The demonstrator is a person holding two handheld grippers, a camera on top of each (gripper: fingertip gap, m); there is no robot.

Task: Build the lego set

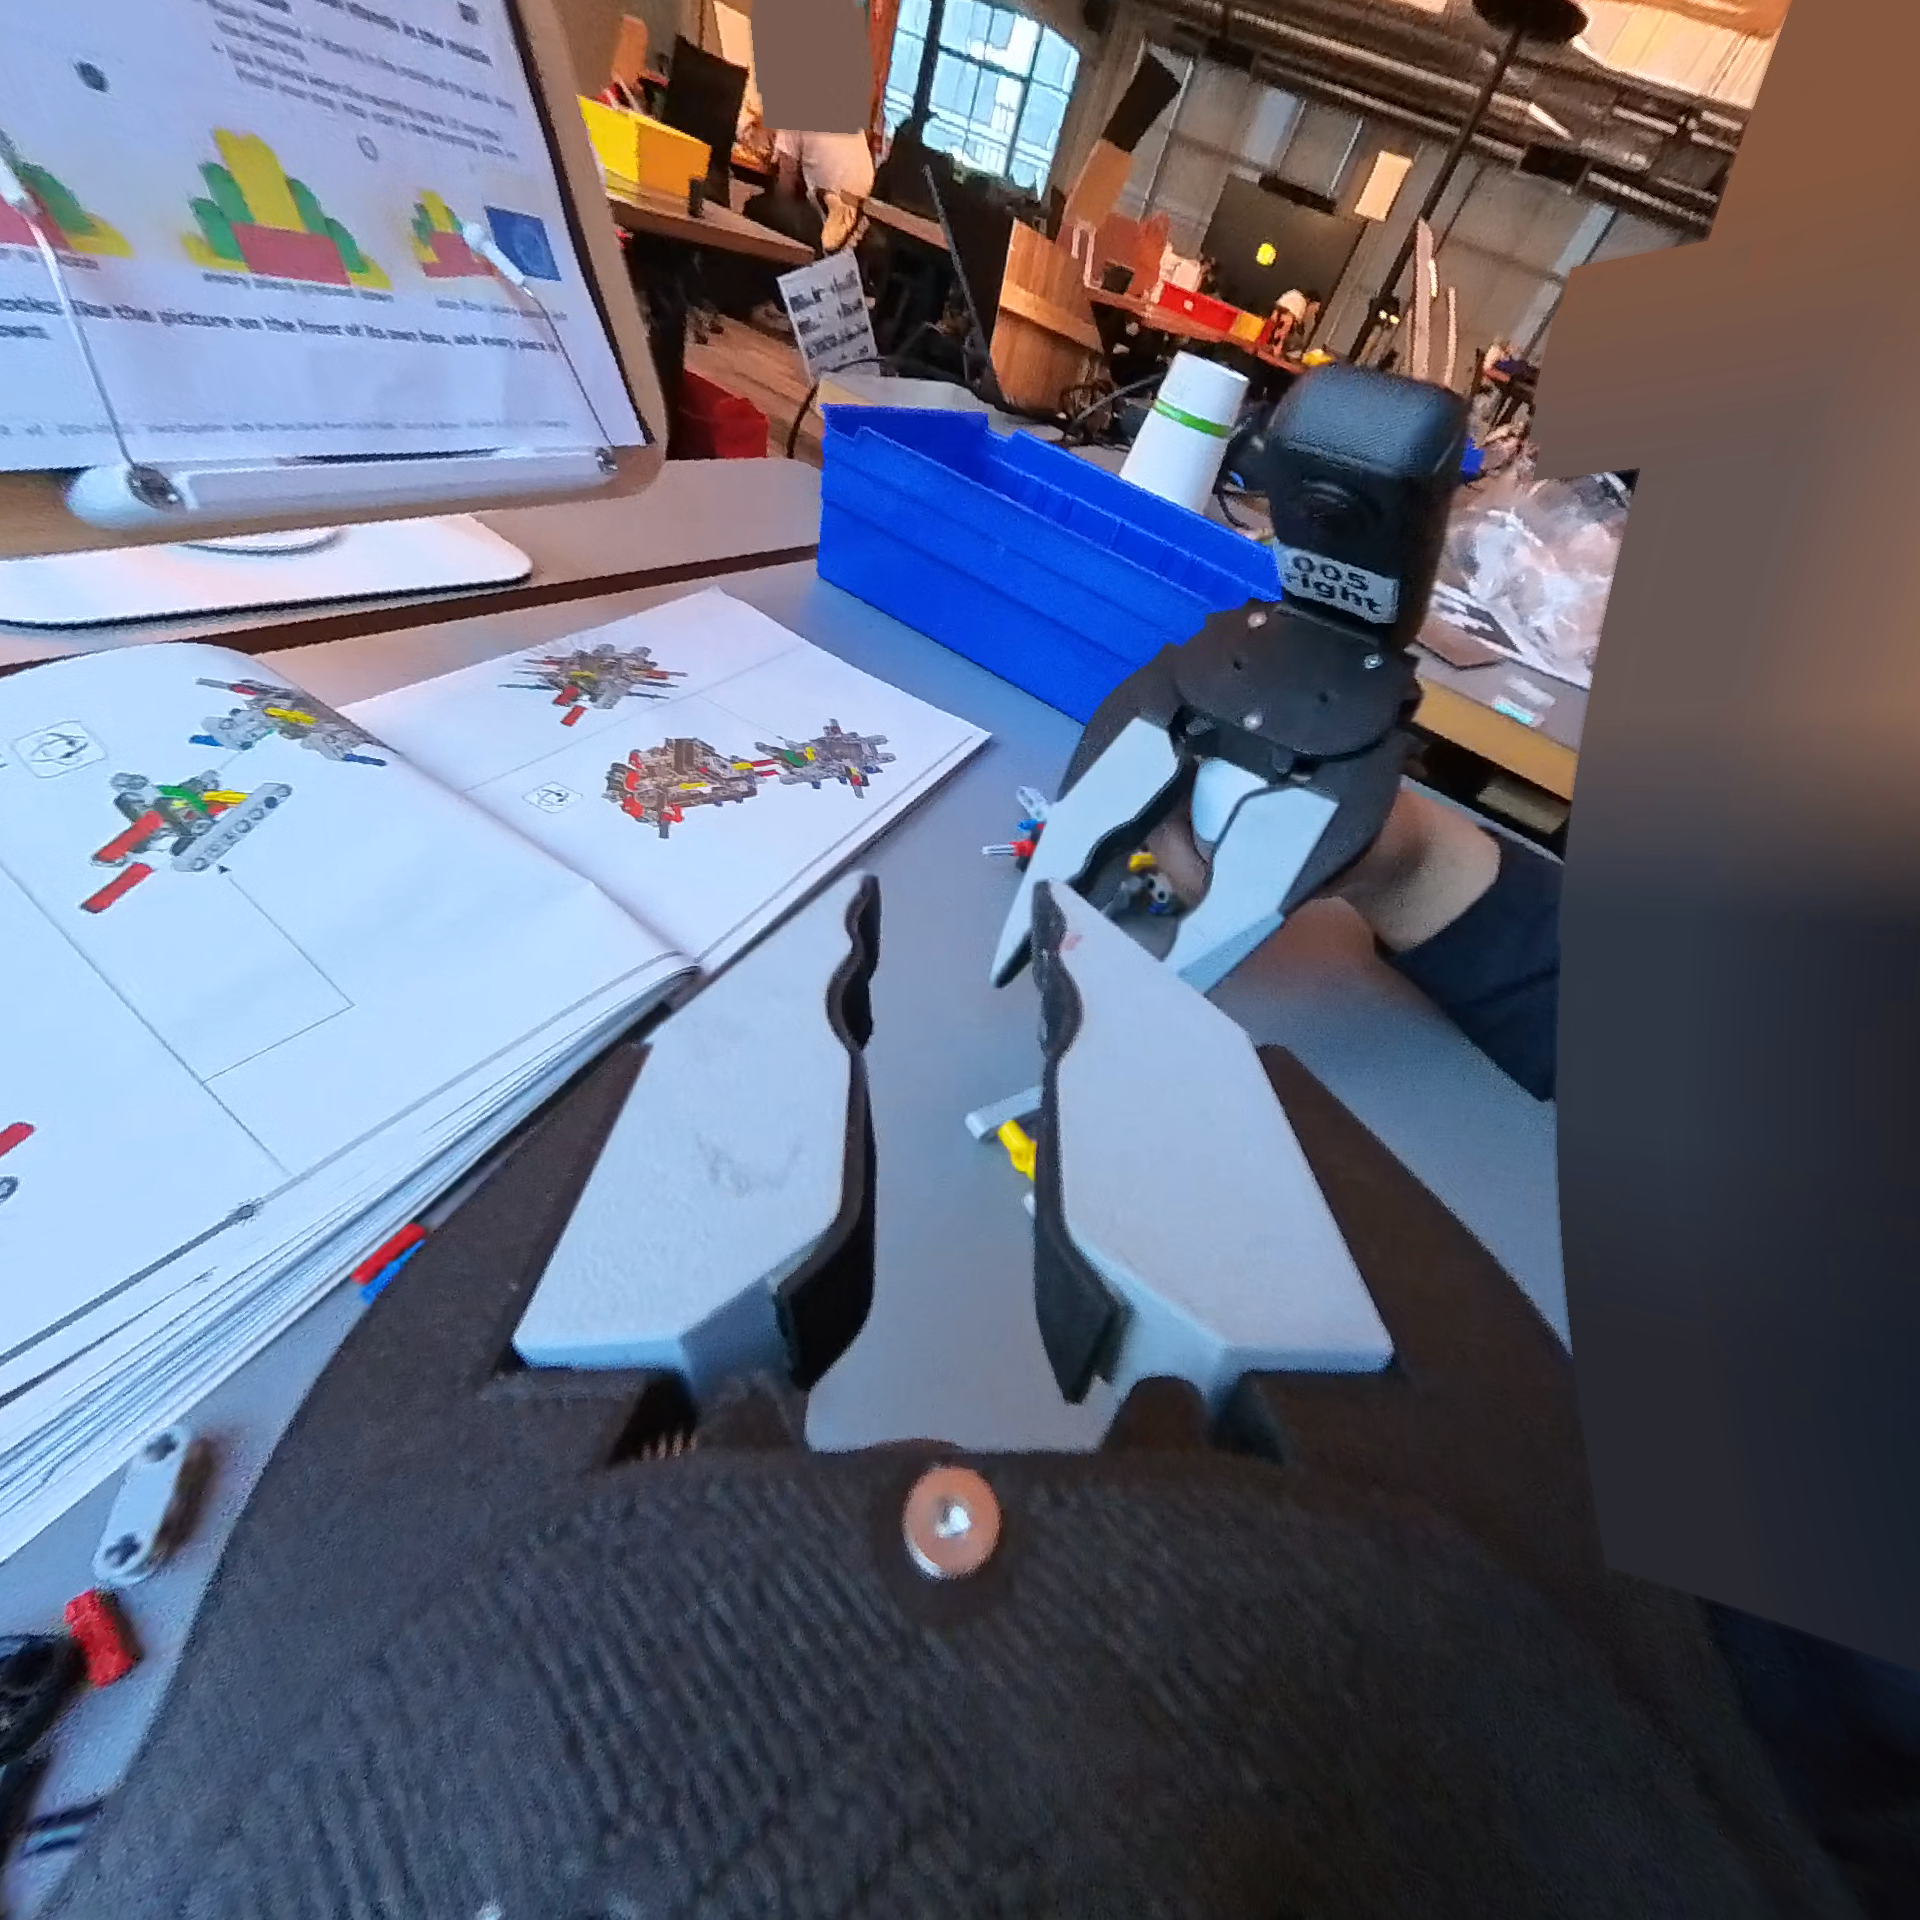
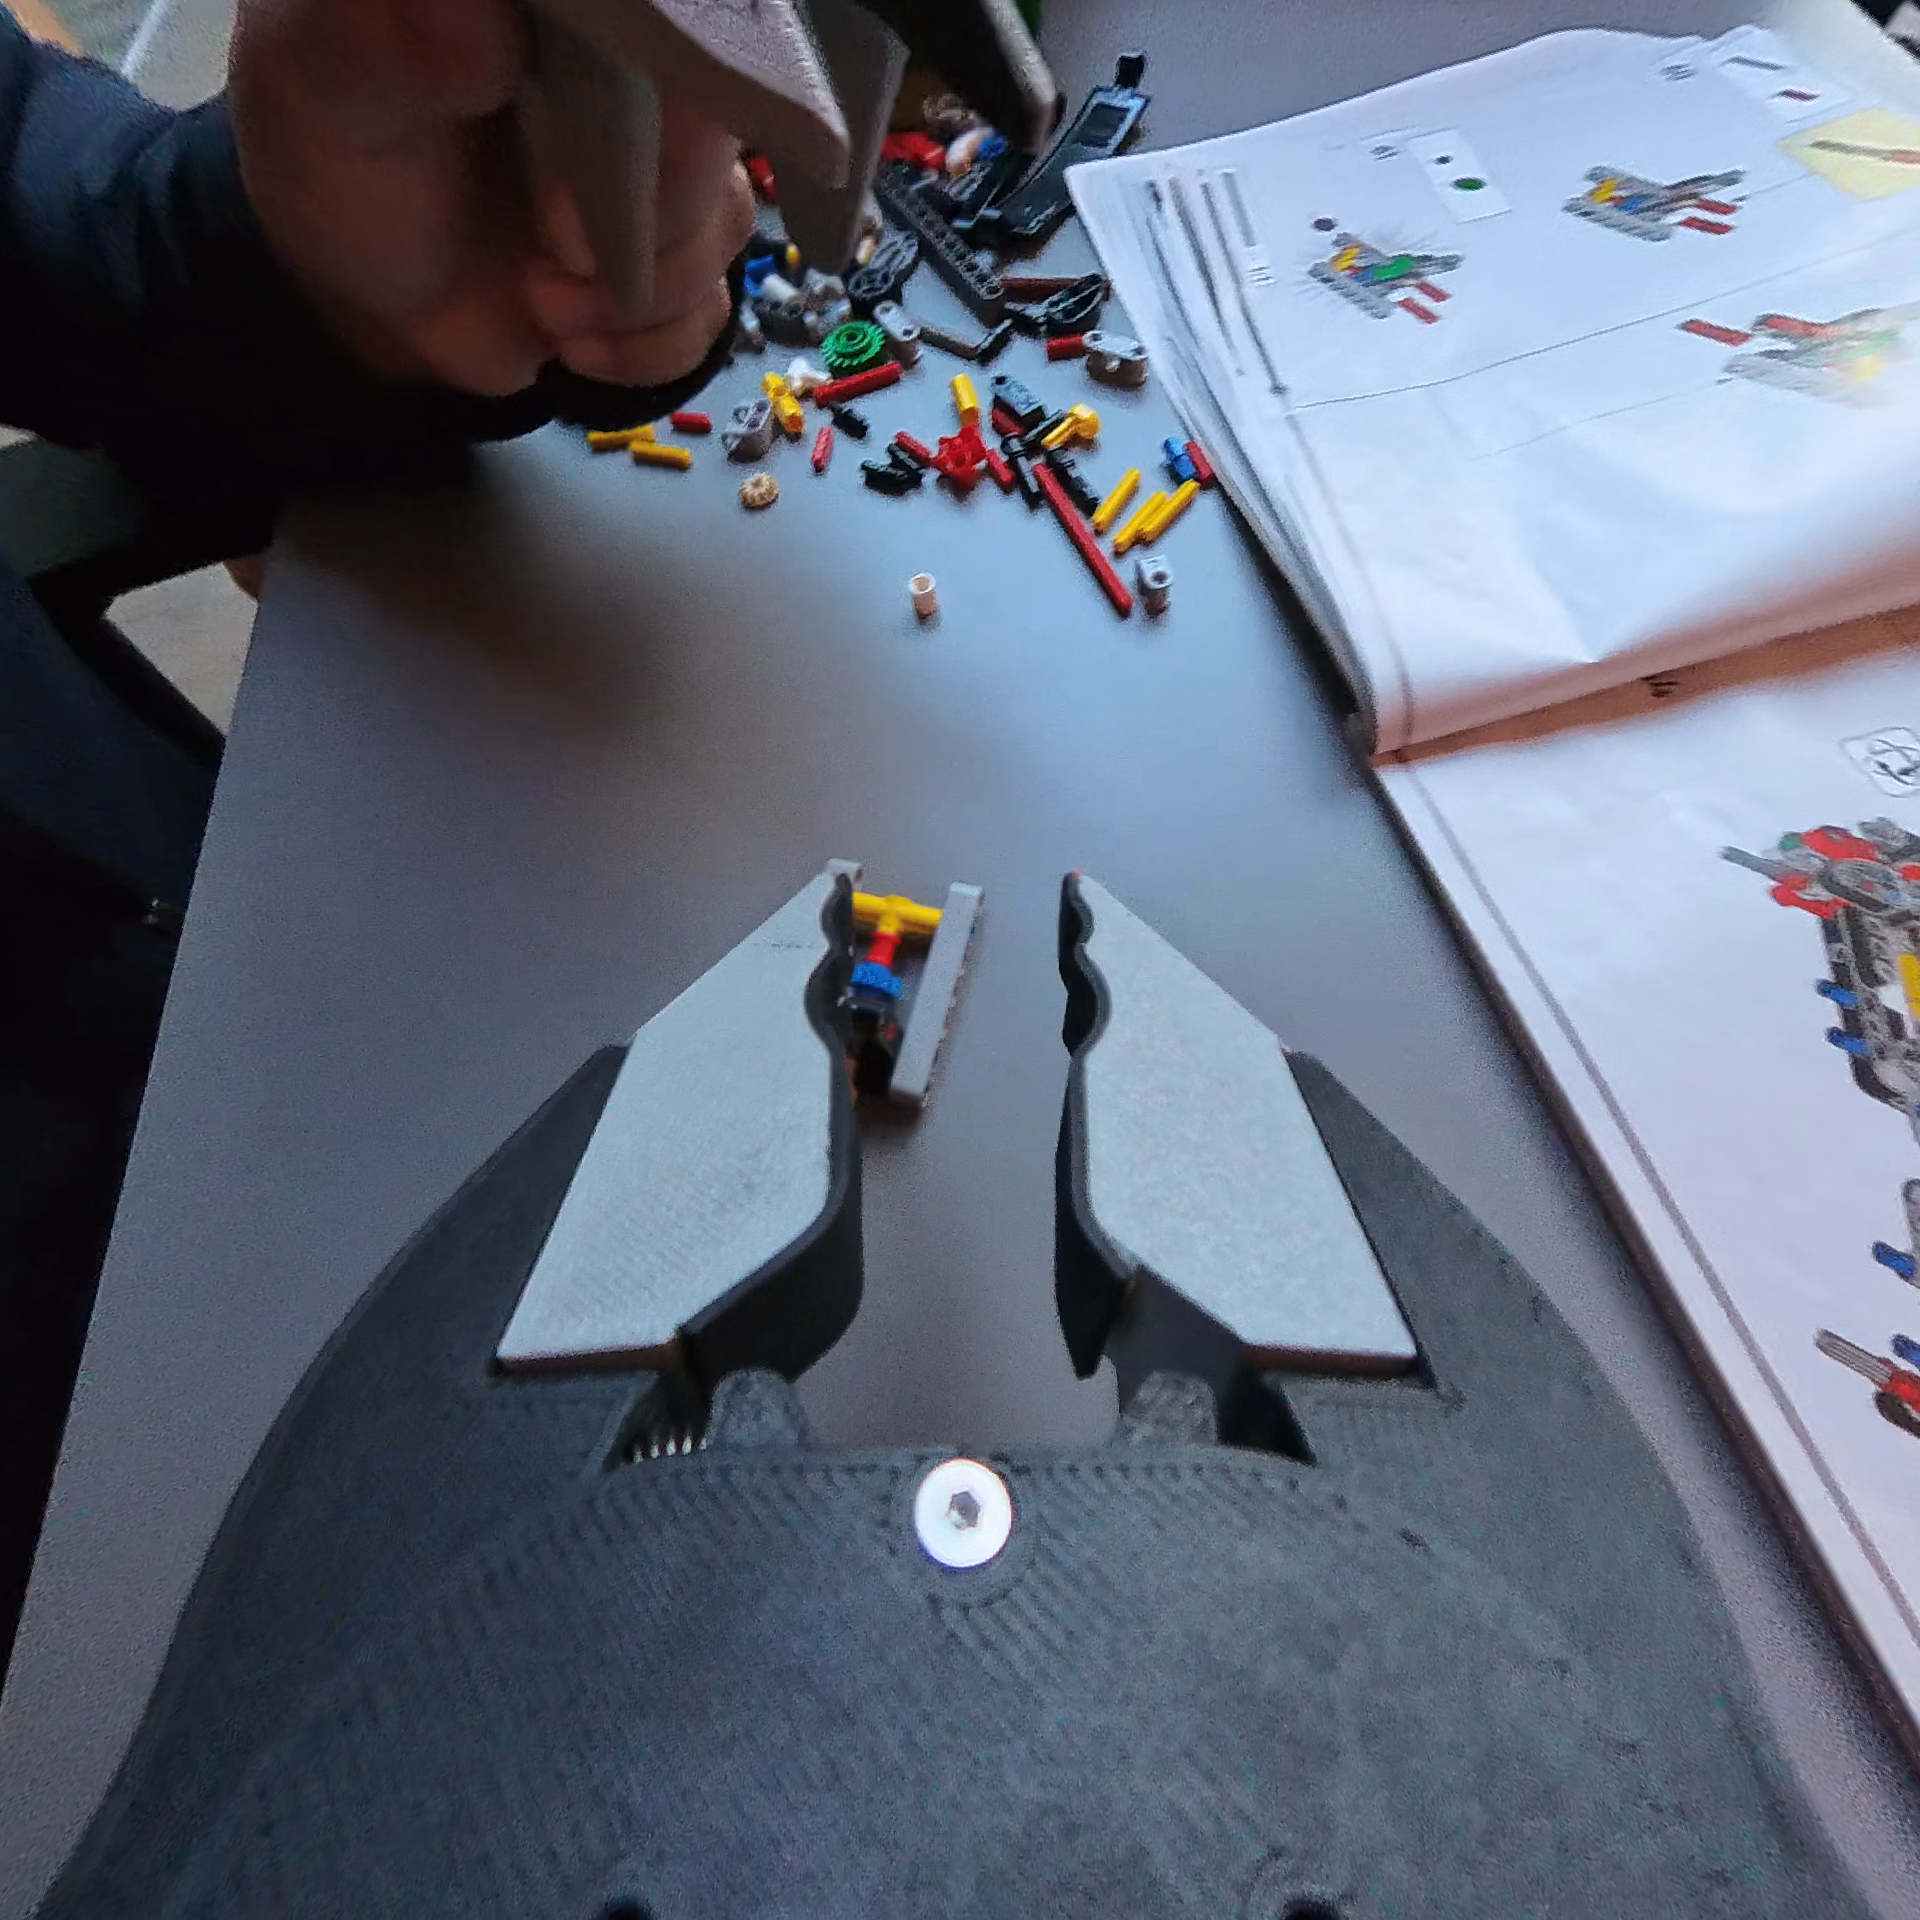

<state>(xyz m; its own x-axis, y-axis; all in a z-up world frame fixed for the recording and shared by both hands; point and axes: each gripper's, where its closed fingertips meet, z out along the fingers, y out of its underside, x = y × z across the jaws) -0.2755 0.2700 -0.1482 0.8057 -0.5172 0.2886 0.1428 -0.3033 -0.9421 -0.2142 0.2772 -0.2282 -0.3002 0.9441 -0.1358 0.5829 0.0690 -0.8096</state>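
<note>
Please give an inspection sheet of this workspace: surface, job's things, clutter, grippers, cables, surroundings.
Surface: smooth grey tabletop.
Job's things: small assembly of a grey beam with yellow, red and blue plastic pieces on the tabletop; open white instruction booklet.
Clutter: scattered pile of small coloured plastic building parts.
Grippers: right gripper open, assembly between its fingers beside the left pad, a gap to the right pad; left gripper open, nothing between its fingers.
Cables: nothing seen.
Surroundings: blue plastic bin; white monitor on a stand; workshop benches behind.

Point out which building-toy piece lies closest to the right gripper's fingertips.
The small assembly: a grey beam with a yellow, red and blue pin stack, lying between the right gripper's open fingers. The other pieces lie in the loose pile farther off.
</note>
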